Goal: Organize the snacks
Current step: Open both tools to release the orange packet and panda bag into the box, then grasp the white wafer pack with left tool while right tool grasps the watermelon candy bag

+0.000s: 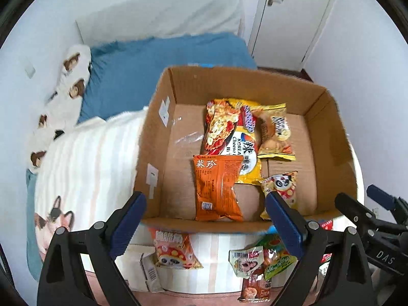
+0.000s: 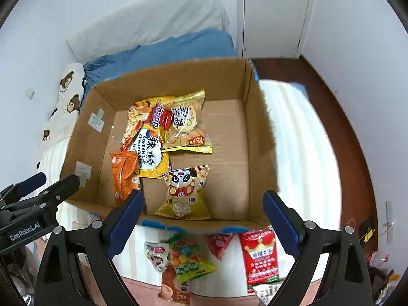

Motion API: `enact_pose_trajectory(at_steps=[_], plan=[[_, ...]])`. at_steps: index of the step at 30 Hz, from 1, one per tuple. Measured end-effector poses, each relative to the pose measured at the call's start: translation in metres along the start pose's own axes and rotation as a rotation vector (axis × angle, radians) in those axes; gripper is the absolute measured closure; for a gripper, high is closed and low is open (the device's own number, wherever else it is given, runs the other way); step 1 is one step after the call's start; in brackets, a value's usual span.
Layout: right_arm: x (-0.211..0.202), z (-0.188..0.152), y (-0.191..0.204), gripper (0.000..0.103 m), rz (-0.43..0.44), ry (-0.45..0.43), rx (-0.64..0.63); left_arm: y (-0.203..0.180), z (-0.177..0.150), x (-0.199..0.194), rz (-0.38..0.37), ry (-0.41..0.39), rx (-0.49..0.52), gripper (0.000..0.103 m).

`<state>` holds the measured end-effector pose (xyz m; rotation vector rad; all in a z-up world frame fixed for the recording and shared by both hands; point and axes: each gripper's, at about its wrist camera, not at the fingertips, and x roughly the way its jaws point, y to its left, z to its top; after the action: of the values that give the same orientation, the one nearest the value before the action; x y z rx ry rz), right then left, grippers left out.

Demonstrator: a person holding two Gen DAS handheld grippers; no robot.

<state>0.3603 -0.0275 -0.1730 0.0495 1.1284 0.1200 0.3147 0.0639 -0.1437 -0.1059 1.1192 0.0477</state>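
Observation:
An open cardboard box (image 1: pixel 158 137) (image 2: pixel 257 132) sits on the bed. Inside lie an orange packet (image 1: pixel 216 188) (image 2: pixel 125 173), a yellow Korean cheese noodle bag (image 1: pixel 237 142) (image 2: pixel 148 145), a gold biscuit pack (image 1: pixel 276 132) (image 2: pixel 186 127) and a yellow panda packet (image 1: pixel 283 186) (image 2: pixel 183 191). My left gripper (image 1: pixel 206 227) is open and empty above the box's near edge. My right gripper (image 2: pixel 204 224) is open and empty over the near edge too. Loose snacks lie in front of the box: a panda packet (image 1: pixel 173 250), a green candy bag (image 1: pixel 278 260) (image 2: pixel 188 257), a red packet (image 2: pixel 260 257).
The bed has a striped white cover (image 1: pixel 84 168) (image 2: pixel 301 137), a blue blanket (image 1: pixel 158 61) and a bear-print pillow (image 1: pixel 71 76). A white door (image 2: pixel 272 12) stands behind. Dark wooden floor (image 2: pixel 341 132) runs along the right side of the bed.

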Motion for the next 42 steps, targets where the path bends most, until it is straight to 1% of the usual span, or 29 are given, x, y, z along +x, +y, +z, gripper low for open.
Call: enact_pose_trajectory(at_steps=[3,6,12,13,17,20,22,24,26,28,30,31,33,34,37,39,40,41,42], plan=[[-0.025,-0.011,-0.002,0.007,0.014,-0.038,-0.003,-0.002,-0.01,-0.02,0.004,-0.047,0.011,0.007],[-0.044,-0.023,-0.001,0.007,0.003,-0.077,-0.021,-0.003,-0.025,-0.041,0.01,-0.091,0.014,0.007],[-0.088,-0.044,0.002,0.007,0.018,-0.154,-0.021,-0.008,-0.047,-0.074,-0.005,-0.15,0.012,0.007],[-0.096,-0.048,0.002,0.007,0.03,-0.168,-0.017,-0.009,-0.048,-0.08,-0.008,-0.158,0.017,0.007],[-0.115,-0.06,0.002,0.007,0.07,-0.175,-0.001,-0.01,-0.061,-0.098,-0.03,-0.166,0.031,0.007],[-0.114,-0.078,-0.002,0.007,0.098,-0.144,0.03,-0.005,-0.079,-0.103,-0.013,-0.164,0.038,0.007],[-0.102,-0.09,-0.008,0.007,0.119,-0.096,0.068,0.005,-0.094,-0.096,0.002,-0.129,0.029,0.007],[-0.082,-0.102,-0.014,0.007,0.129,-0.035,0.106,0.015,-0.106,-0.084,0.025,-0.09,0.016,0.007],[-0.059,-0.109,-0.016,0.007,0.143,0.016,0.12,0.031,-0.121,-0.063,0.07,-0.032,-0.003,0.007],[-0.026,-0.115,-0.015,0.008,0.145,0.081,0.116,0.047,-0.133,-0.043,0.1,0.023,-0.032,0.007],[0.006,-0.117,-0.01,0.013,0.127,0.127,0.084,0.067,-0.147,-0.02,0.144,0.082,-0.062,0.007],[0.022,-0.117,-0.007,0.014,0.109,0.147,0.063,0.072,-0.151,-0.013,0.153,0.1,-0.07,0.007],[0.048,-0.115,0.002,0.025,0.096,0.186,0.02,0.085,-0.161,0.003,0.174,0.141,-0.089,0.007],[0.059,-0.114,0.005,0.026,0.085,0.202,0.004,0.09,-0.165,0.011,0.177,0.161,-0.094,0.007],[0.091,-0.111,0.017,0.026,0.059,0.254,-0.044,0.102,-0.169,0.03,0.176,0.211,-0.118,0.007],[0.111,-0.112,0.022,0.027,0.033,0.297,-0.054,0.105,-0.165,0.046,0.176,0.242,-0.121,0.007],[0.116,-0.113,0.022,0.029,0.027,0.305,-0.053,0.105,-0.161,0.057,0.168,0.262,-0.118,0.007],[0.121,-0.115,0.022,0.037,0.02,0.315,-0.049,0.103,-0.158,0.066,0.16,0.277,-0.111,0.007],[0.122,-0.116,0.021,0.042,0.024,0.317,-0.042,0.101,-0.154,0.078,0.156,0.3,-0.104,0.007]])
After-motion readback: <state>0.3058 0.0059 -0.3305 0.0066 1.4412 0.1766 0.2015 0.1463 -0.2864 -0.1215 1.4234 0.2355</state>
